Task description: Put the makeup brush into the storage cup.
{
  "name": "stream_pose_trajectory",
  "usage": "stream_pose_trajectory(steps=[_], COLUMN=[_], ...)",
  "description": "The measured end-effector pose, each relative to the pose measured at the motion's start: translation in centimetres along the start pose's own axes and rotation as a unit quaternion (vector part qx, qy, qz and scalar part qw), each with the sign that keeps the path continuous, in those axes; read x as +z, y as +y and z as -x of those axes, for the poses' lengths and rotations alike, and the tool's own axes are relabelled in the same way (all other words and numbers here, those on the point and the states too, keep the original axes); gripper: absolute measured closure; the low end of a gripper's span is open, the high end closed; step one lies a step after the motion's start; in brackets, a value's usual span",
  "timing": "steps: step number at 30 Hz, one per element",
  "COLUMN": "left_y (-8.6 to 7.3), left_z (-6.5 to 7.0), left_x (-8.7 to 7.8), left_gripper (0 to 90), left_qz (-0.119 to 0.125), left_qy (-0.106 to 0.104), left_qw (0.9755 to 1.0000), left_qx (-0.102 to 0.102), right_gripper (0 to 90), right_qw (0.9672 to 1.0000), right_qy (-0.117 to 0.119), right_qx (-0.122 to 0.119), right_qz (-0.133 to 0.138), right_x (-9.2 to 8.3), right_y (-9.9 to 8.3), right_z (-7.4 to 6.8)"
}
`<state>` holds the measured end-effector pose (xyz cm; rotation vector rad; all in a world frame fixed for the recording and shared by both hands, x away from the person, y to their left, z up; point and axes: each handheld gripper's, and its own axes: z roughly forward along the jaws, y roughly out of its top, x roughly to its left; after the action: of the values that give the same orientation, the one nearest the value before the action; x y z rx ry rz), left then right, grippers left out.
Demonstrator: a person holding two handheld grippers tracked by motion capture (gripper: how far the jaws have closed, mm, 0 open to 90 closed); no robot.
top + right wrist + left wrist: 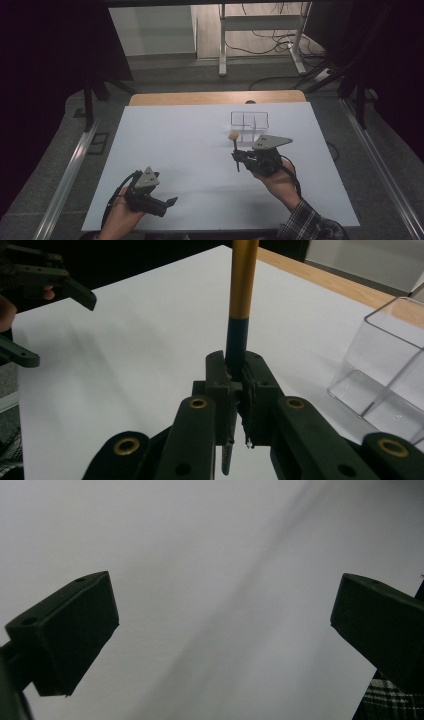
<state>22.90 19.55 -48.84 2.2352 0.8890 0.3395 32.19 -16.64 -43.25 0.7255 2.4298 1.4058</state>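
Currently spanning most of the view: white surface (190,165), bare apart from a clear divided container (249,125) sitting toward its far right. Resting near the front-left corner, left gripper (167,204) standing wide with nothing between its jaws. Hovering just in front of the container, right gripper (235,390) clamping shut on a slim brush (240,305), black-and-gold handle rising upright, rounded tan tip (233,135) pointing toward the far edge. Judging the step as carrying the brush into a compartment: keeping the handle vertical, lining the lower end over one cell, clearing the thin wall, lowering slowly, releasing only once seated, avoiding nudging the light container.
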Motion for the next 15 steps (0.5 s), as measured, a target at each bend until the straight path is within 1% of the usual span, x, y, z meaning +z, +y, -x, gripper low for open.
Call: stream_pose_trajectory(steps=[8,15], left_y=[-0.5,-0.9], left_z=[-0.1,-0.3], left_x=[-0.4,-0.8], left_gripper=[0.0,0.0], left_qz=[0.004,0.003], left_qy=[0.005,0.01], left_qw=[1.0,0.9999], left_qx=[-0.004,-0.007], right_gripper=[83.7,83.7], right_qw=[0.9999,0.9997], right_qy=[-0.014,-0.017], right_qx=[0.008,0.013], right_qz=[0.007,0.009], right_x=[-0.5,-0.7], right_y=[0.2,0.3], right_z=[1.0,1.5])
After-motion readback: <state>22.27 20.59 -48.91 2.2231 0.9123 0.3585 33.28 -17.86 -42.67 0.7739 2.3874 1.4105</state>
